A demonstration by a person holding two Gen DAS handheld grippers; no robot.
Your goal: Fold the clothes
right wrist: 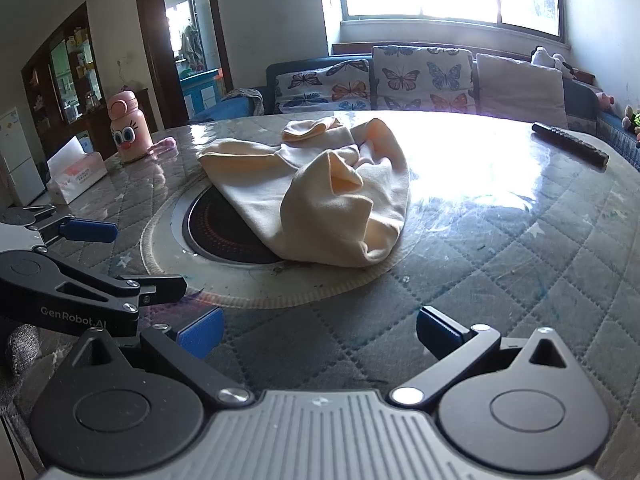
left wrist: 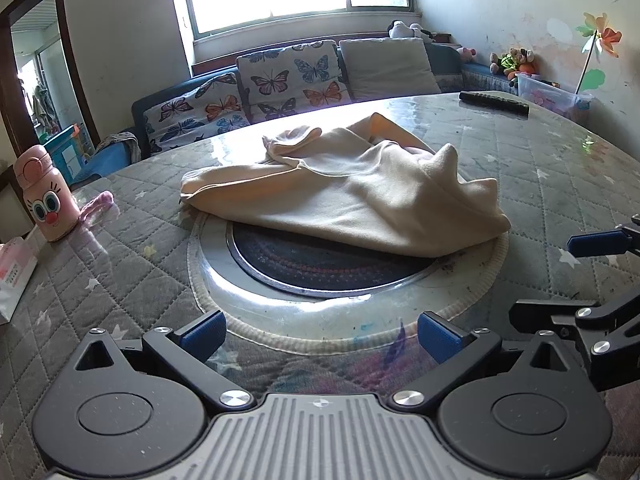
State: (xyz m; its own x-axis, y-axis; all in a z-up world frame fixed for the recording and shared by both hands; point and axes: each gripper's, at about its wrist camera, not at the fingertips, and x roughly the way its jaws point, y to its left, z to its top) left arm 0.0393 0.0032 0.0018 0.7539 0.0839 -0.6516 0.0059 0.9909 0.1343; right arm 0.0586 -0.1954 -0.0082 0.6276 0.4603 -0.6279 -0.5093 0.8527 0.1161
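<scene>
Through the left wrist camera I see my left gripper with jaws spread and empty. The cream garment lies crumpled ahead of them, half covering the round inset burner in the bench, its long axis running left to right.

From the right wrist camera my right gripper is also spread wide, holding nothing. The garment sits ahead, slightly left, over the burner's far right side. I judge both grippers about equally near.

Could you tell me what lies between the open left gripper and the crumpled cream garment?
Only the round dark inset in the quilted table, and its pale ring, lie between the left gripper and the cream garment, shown in the left wrist view.
</scene>
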